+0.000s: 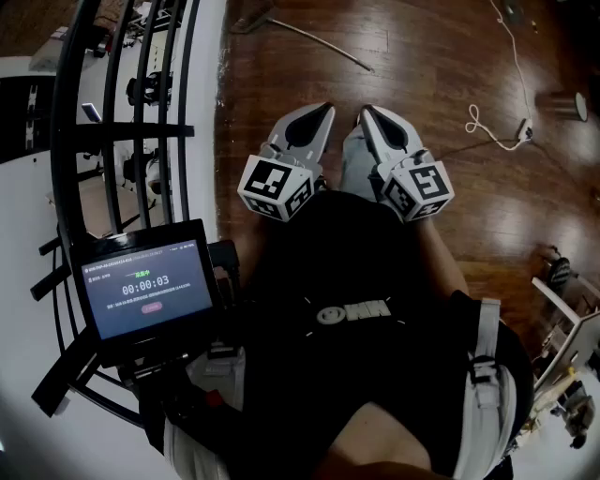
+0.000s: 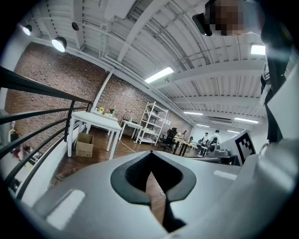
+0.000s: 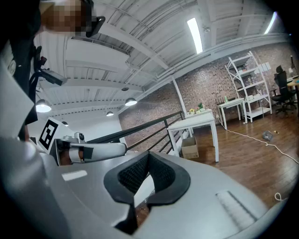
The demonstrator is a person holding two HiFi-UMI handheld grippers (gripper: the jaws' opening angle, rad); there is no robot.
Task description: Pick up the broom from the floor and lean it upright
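A long thin pale stick [image 1: 323, 45], seemingly the broom's handle, lies on the wooden floor at the top of the head view. Its darker end [image 1: 248, 17] reaches towards the railing. Both grippers are held side by side in front of the person's dark torso, well short of it. My left gripper [image 1: 323, 111] is shut with nothing in it, and so is my right gripper [image 1: 366, 112]. The left gripper view shows its closed jaws [image 2: 150, 154] pointing into the room. The right gripper view shows the same [image 3: 149, 154]. Neither gripper view shows the broom.
A black railing [image 1: 122, 94] runs along the left, with a timer screen [image 1: 145, 286] mounted near it. A white cable [image 1: 497, 122] lies on the floor at the right. A white table [image 2: 93, 119], a cardboard box [image 2: 85, 144] and white shelves [image 2: 152, 121] stand further off.
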